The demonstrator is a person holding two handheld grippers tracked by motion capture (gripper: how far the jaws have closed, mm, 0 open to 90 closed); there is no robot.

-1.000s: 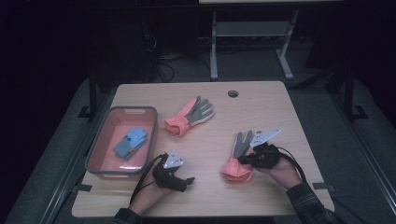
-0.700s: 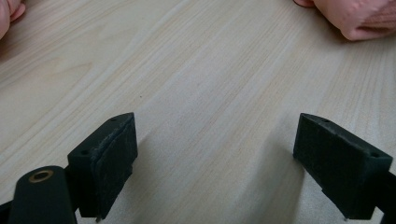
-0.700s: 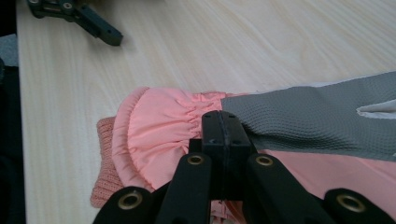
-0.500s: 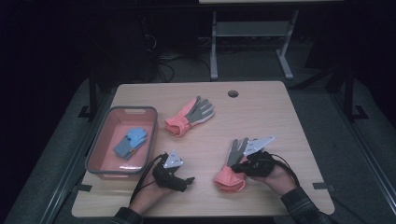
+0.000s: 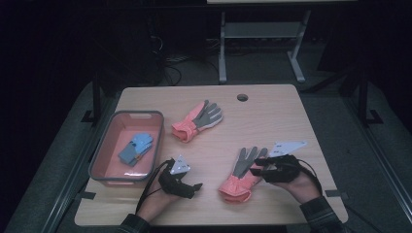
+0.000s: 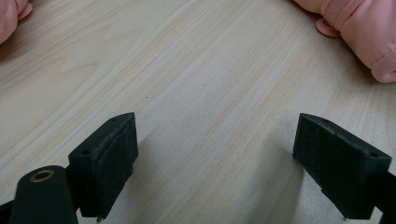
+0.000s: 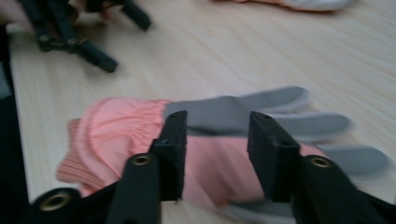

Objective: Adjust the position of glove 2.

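My right hand-held gripper (image 5: 256, 167) has moved across the counter (image 5: 272, 111) over the last second, and the near pink-and-grey glove (image 5: 241, 175) has come with it: it now lies a bit closer to my left hand-held gripper (image 5: 195, 187) than it did, cuff toward me, grey fingers pointing away. In the right gripper view the jaws stand partly apart, one either side of the glove (image 7: 210, 140) at the line where pink cuff meets grey palm. They straddle it, but I can't tell whether the pads are actually pinching fabric or just bracketing it; the frame is blurred. Since the glove shifted with the hand, I judge it's being dragged or lightly held, not free. The left hand-held gripper hasn't budged. Its jaws are wide open over bare wood with nothing between them, and the glove's pink cuff (image 6: 359, 28) sits ahead of it and off to one side. The second glove (image 5: 197, 121) lies well ahead of both, untouched, beside the pink bin (image 5: 99, 162), which has something blue (image 5: 135, 148) in it. My read: this glove is mid-transfer toward the bin, and the grip needs confirming before a lift.
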